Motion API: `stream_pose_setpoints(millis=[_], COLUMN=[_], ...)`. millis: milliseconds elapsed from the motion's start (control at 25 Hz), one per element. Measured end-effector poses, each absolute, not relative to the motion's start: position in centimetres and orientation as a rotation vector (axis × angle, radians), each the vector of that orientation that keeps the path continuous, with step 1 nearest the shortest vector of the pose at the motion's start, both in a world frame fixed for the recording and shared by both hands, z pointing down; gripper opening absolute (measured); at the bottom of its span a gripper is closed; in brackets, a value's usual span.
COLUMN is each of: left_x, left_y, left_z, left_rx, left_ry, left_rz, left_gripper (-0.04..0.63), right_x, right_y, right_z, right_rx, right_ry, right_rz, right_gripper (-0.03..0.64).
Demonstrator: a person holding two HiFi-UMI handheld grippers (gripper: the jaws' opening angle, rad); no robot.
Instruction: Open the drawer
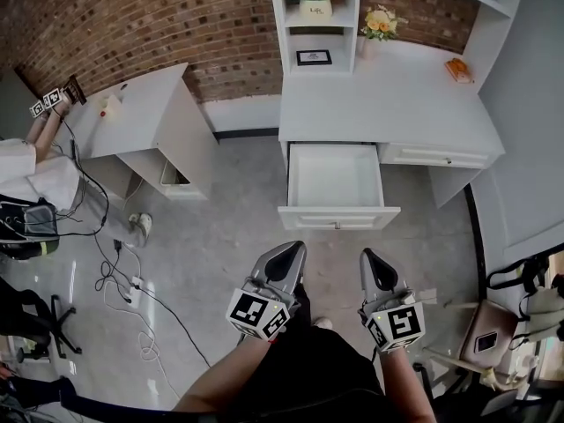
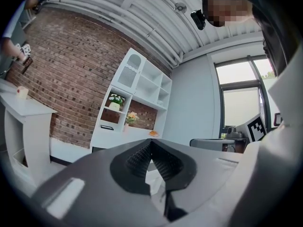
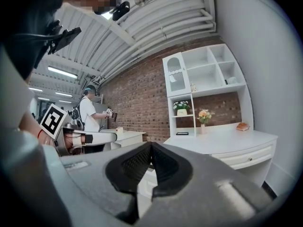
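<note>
Already the drawer stands pulled far out from under the desk, its front jutting over the floor. The left hand-held gripper and the right hand-held gripper are both closed on nothing and hang near the person, well apart from the drawer. The likely risks are that another tug drags it off its runners, or that a step forward knocks the jutting front.

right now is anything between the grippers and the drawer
Nothing visible does. Only bare floor lies between the left gripper, the right gripper and the drawer, which already stands pulled out.
</note>
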State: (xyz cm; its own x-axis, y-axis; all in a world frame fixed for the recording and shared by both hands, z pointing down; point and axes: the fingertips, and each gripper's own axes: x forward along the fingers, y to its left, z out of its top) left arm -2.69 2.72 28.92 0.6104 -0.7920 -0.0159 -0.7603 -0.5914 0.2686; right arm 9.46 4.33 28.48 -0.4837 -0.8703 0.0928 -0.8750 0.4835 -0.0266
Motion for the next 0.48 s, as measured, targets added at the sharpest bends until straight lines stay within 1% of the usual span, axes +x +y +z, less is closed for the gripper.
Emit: stream_pose_setpoints(millis=[480], left_x=[-3.50], left_y=[3.53], left_z=[28.71], left_rx=[2.608], left_ry=[-1.282], left_rz=[-0.167], left_gripper=[0.002], right_x=[9.02], right_y=[5.15], right_z=[28.03], right_rx=[1.561], right_ry=[-2.660], right_rz=[0.107], right_gripper=[0.002])
